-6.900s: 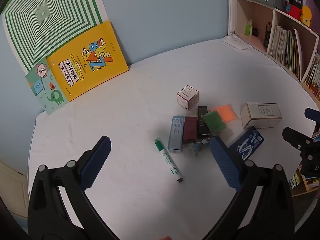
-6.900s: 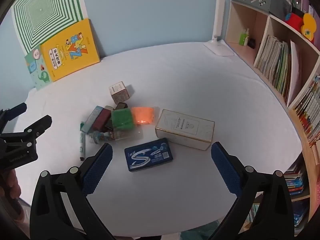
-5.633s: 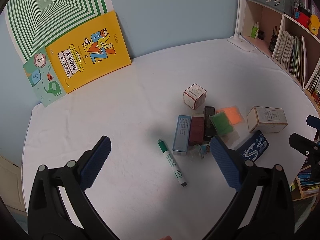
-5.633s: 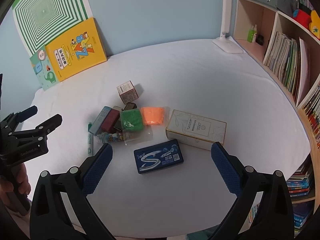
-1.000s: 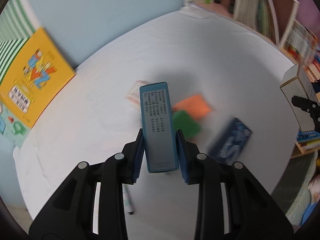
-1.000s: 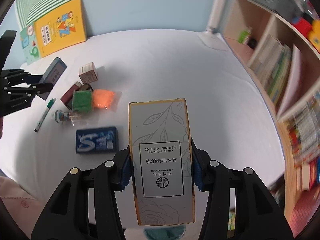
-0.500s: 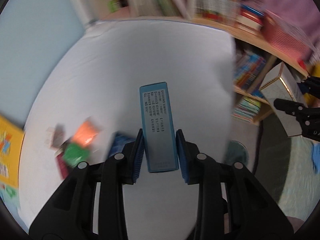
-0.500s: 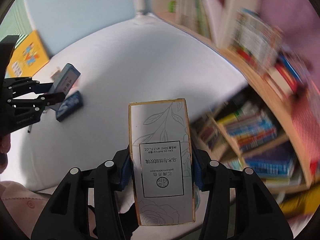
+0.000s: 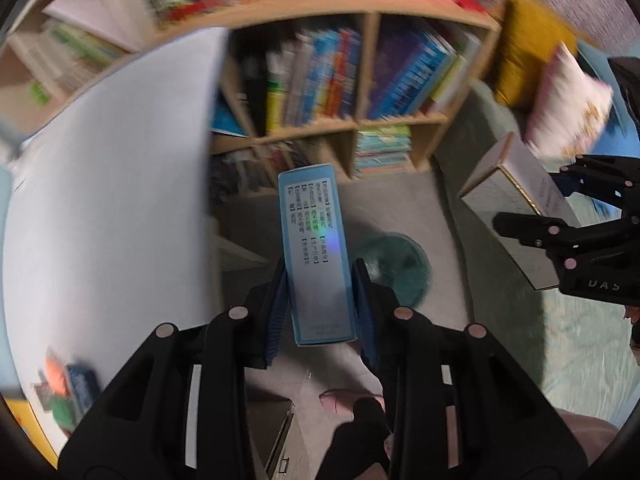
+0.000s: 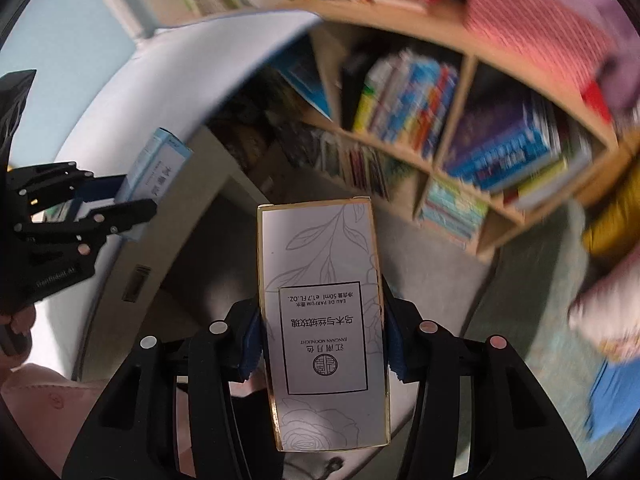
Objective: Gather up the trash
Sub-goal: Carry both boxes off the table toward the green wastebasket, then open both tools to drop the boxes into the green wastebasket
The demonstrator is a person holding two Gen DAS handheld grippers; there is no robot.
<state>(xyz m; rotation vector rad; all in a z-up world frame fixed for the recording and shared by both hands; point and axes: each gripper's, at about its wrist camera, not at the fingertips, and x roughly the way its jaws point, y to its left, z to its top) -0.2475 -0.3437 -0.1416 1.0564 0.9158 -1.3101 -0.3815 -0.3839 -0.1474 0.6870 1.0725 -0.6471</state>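
Blue box [image 9: 316, 252] between left gripper [image 9: 320, 300] pads

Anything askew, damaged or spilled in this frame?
Nothing stands out. The left hand-held gripper grips a blue box squarely, the right hand-held gripper a white perfume box; both look undamaged. Background is motion-blurred.

A wooden bookshelf [image 9: 360, 120] packed with blurred, colourful books arcs across the top of both views, above a grey floor [image 9: 400, 208], with the white counter [image 9: 100, 200] curving at left and pale blue wall [image 10: 60, 32] at upper left.
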